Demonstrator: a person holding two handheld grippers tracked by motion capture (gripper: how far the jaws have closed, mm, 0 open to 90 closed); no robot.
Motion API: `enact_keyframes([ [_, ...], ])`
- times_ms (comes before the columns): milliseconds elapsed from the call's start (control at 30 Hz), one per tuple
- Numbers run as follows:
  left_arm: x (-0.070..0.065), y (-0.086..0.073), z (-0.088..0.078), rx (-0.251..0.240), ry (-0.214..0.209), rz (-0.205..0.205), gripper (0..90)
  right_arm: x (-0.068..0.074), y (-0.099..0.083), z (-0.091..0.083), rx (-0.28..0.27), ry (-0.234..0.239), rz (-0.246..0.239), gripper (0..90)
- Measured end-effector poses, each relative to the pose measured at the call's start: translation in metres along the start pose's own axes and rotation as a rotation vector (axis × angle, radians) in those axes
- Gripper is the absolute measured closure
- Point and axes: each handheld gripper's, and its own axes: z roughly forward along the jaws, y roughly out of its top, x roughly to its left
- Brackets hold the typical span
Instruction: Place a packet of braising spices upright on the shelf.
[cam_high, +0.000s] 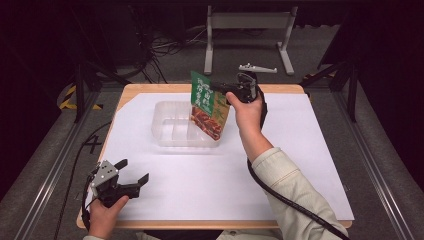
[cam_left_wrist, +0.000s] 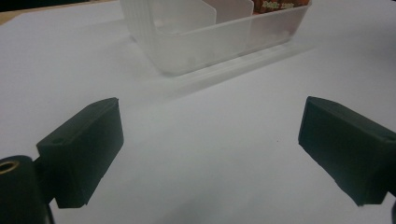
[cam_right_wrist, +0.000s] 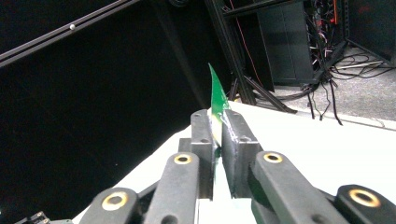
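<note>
Wooden table (cam_high: 131, 89) under a broad white sheet (cam_high: 300, 150), set in a dark room with cables on the floor behind. Toward the far middle of the sheet, a clear plastic tray (cam_high: 165, 131) split by dividers into compartments; the same tray (cam_left_wrist: 205, 39) at the top of the left gripper view. Above the tray's right end, hanging tilted in the air, a green and red snack packet (cam_high: 206, 105), lower corner dipping over the right compartment. Pinched at its upper edge by the right gripper (cam_high: 222, 88), jaws pressed together on the green foil (cam_right_wrist: 215, 100). Near the front left corner, resting low over the sheet, the left gripper (cam_high: 132, 171), jaws spread wide apart, well apart from tray and packet.
</note>
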Motion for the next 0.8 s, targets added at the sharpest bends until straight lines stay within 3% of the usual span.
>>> enact_keyframes([
  [300,0.0,0.002,0.004,0.001,-0.009,0.006,7.4,0.001,0.001,-0.006,-0.013,0.003,0.002,57.4],
  [433,0.0,0.003,0.005,0.002,-0.01,0.006,7.4,0.004,0.004,-0.01,-0.019,-0.011,-0.038,47.4],
  [600,-0.001,0.004,0.008,0.003,-0.014,0.01,7.4,0.006,0.006,-0.015,-0.03,-0.006,-0.049,41.8],
  [800,-0.002,0.007,0.013,0.0,-0.025,0.003,7.4,0.009,0.009,-0.033,-0.04,-0.001,-0.075,37.8],
])
